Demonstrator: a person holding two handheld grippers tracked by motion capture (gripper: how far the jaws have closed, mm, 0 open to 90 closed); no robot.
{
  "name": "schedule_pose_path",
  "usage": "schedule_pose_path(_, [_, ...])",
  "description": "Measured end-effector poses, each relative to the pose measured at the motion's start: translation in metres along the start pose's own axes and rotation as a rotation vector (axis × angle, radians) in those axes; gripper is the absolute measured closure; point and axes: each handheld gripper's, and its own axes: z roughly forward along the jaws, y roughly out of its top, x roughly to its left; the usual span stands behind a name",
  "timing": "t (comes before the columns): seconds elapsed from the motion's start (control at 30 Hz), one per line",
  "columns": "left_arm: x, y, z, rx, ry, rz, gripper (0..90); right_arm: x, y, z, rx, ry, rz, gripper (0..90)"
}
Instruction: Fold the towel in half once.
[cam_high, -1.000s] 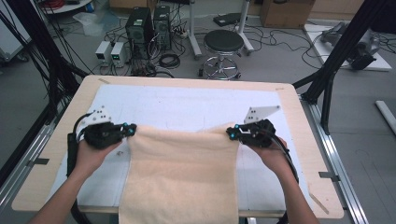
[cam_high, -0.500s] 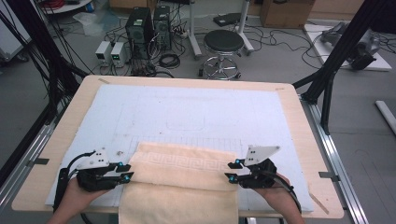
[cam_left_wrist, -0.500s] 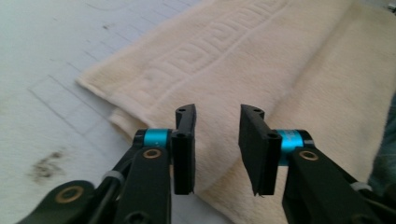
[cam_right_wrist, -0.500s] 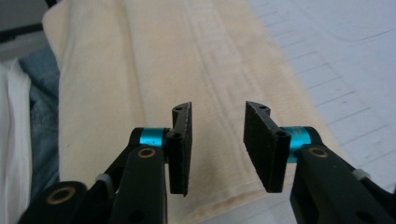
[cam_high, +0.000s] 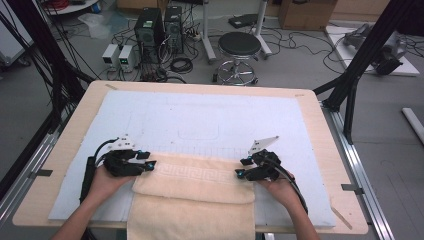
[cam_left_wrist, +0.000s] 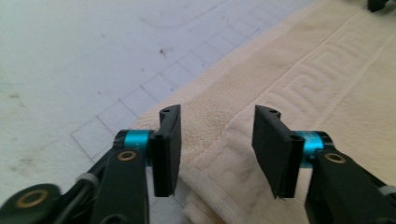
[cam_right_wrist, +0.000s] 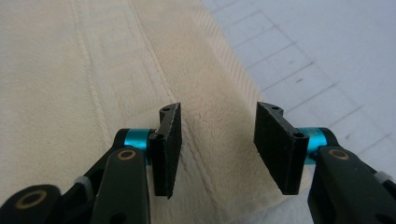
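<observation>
— Looking down from the high view, what have you got on the tabletop (cam_high: 320, 125)?

— I see a wooden tabletop covered by a white gridded mat (cam_high: 200, 120). A cream towel (cam_high: 195, 185) lies on the mat at the near edge, folded over itself, with its lower part hanging off the front of the tabletop. A Greek-key band runs across the top layer.

— And your tools?

— My left tool (cam_high: 149, 165) sits at the towel's left corner, my right tool (cam_high: 239, 171) at its right corner. In the left gripper view the left tool (cam_left_wrist: 217, 140) has its jaws spread, the towel's folded edge lying between them, ungripped. In the right gripper view the right tool (cam_right_wrist: 218, 144) is likewise released, jaws apart over the towel's hem.

— The room behind?

— Grey floor, with a round black stool (cam_high: 239, 46) beyond the far edge. Two computer towers (cam_high: 159, 27) stand to its left, loose cables (cam_high: 182, 64) strewn about them. A black frame leg (cam_high: 365, 55) slants down at the right.
</observation>
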Motion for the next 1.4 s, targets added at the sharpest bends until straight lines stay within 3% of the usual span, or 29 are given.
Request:
schedule_pose_path(0.1, [0.002,-0.003,0.011,0.053,-0.011,0.004,50.0,-0.005,-0.003,0.003,-0.016,0.046,0.038,61.7])
schedule_pose_path(0.2, [0.001,-0.003,0.011,0.049,-0.057,0.009,65.3,-0.003,-0.002,0.004,-0.016,0.084,0.027,75.0])
schedule_pose_path(0.3, [-0.004,-0.002,0.010,0.054,-0.047,0.033,77.1,-0.001,0.000,0.003,-0.018,0.082,-0.002,80.0])
schedule_pose_path(0.4, [-0.007,-0.001,0.005,0.020,-0.023,0.046,83.4,0.001,0.001,-0.001,-0.029,0.072,-0.008,81.4])
schedule_pose_path(0.57, [-0.008,0.004,-0.004,-0.042,0.000,0.042,85.7,0.005,0.008,-0.012,-0.068,0.046,-0.034,82.2])
schedule_pose_path(0.73, [-0.011,0.009,-0.015,-0.091,0.001,0.042,85.6,0.006,0.016,-0.020,-0.108,0.033,-0.044,82.4])
schedule_pose_path(0.87, [-0.018,0.010,-0.031,-0.135,-0.007,0.056,85.6,0.015,0.023,-0.034,-0.148,0.026,-0.082,82.3])
schedule_pose_path(0.9, [-0.021,0.009,-0.036,-0.154,-0.007,0.057,85.5,0.018,0.024,-0.039,-0.161,0.022,-0.097,82.4])
schedule_pose_path(1.0, [-0.036,0.007,-0.056,-0.198,0.011,0.126,85.5,0.034,0.028,-0.057,-0.185,0.025,-0.140,82.3])
schedule_pose_path(1.07, [-0.049,0.002,-0.071,-0.217,0.001,0.158,85.6,0.048,0.028,-0.069,-0.209,0.023,-0.179,82.3])
schedule_pose_path(1.17, [-0.071,-0.010,-0.094,-0.235,-0.049,0.189,85.5,0.077,0.022,-0.088,-0.223,0.041,-0.229,81.2])
schedule_pose_path(1.23, [-0.084,-0.021,-0.108,-0.238,-0.100,0.218,83.2,0.097,0.013,-0.098,-0.224,0.088,-0.274,77.9])
schedule_pose_path(1.3, [-0.093,-0.031,-0.118,-0.239,-0.126,0.221,78.2,0.115,0.003,-0.105,-0.226,0.085,-0.303,73.9])
schedule_pose_path(1.4, [-0.093,-0.039,-0.124,-0.223,-0.107,0.203,72.1,0.123,-0.007,-0.109,-0.237,0.101,-0.288,71.4])
